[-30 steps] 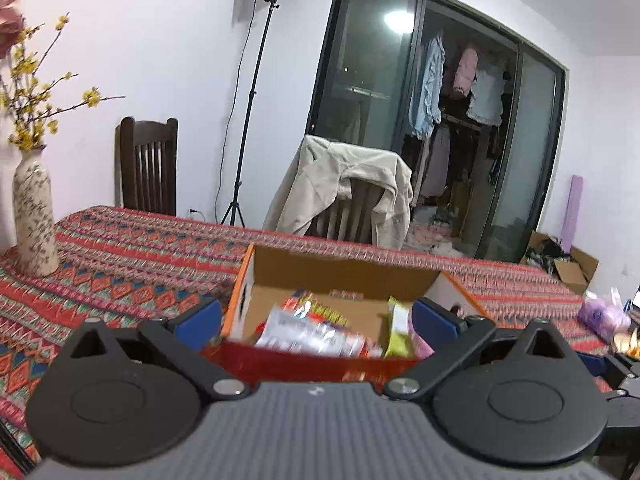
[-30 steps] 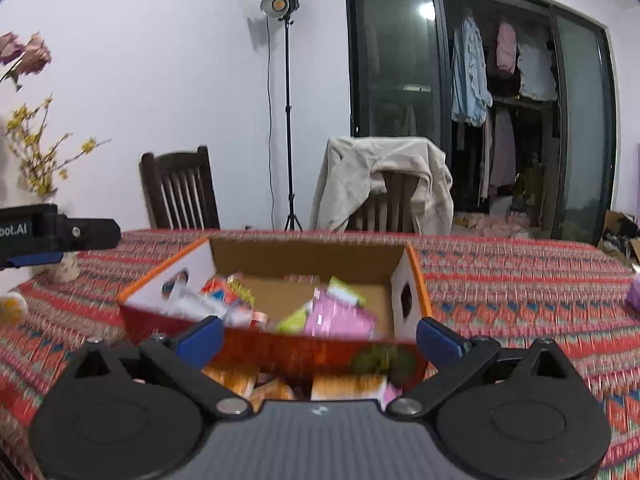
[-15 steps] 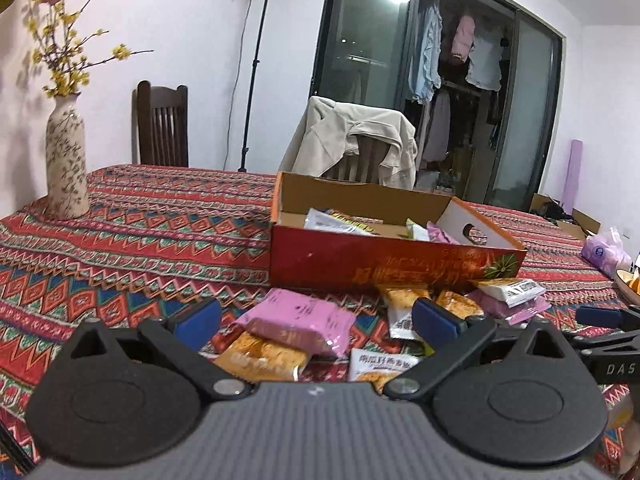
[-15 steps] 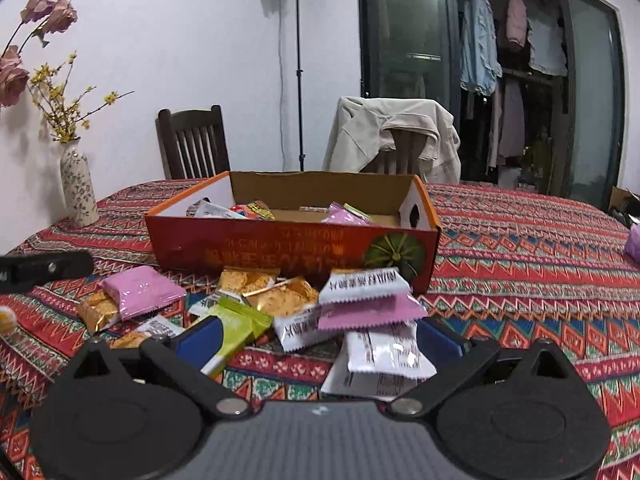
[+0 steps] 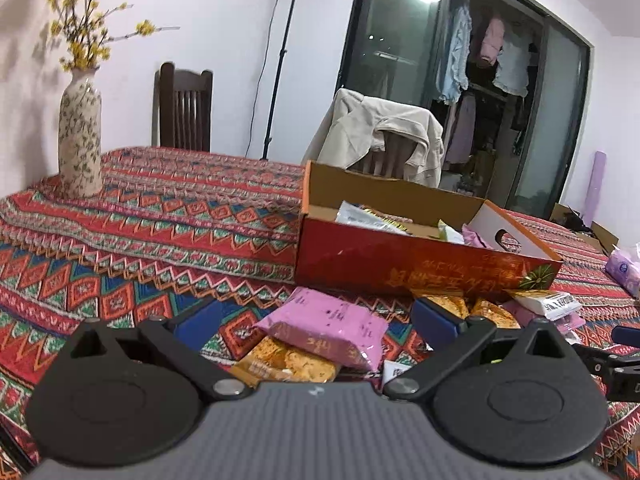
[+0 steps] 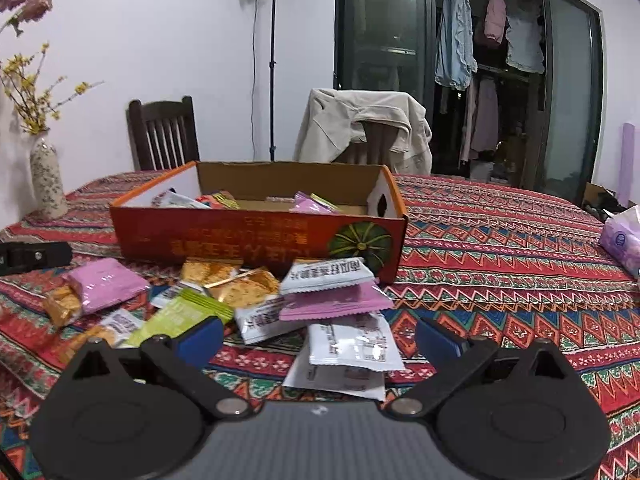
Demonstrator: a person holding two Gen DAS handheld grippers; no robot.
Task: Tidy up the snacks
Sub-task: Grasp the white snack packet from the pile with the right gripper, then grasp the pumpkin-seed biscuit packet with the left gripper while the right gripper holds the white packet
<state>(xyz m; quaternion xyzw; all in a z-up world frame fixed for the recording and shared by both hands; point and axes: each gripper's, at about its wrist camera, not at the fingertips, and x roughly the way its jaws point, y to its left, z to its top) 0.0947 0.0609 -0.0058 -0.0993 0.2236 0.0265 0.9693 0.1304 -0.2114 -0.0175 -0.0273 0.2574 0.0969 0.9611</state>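
An open orange cardboard box stands on the patterned tablecloth and holds a few snack packets. Several loose packets lie in front of it. My left gripper is open and empty, low over a pink packet that lies on an orange cracker packet. My right gripper is open and empty, with a white packet between its fingers; a pink packet, another white one and a green one lie just beyond.
A flowered vase stands at the table's left. Two chairs stand behind the table, one draped with a beige jacket. A lilac tissue pack lies at the right. A light stand is by the wall.
Both grippers have pulled back from the box and dropped lower toward the table. The loose packets in front of the box have come into view and now lie close under the fingers.
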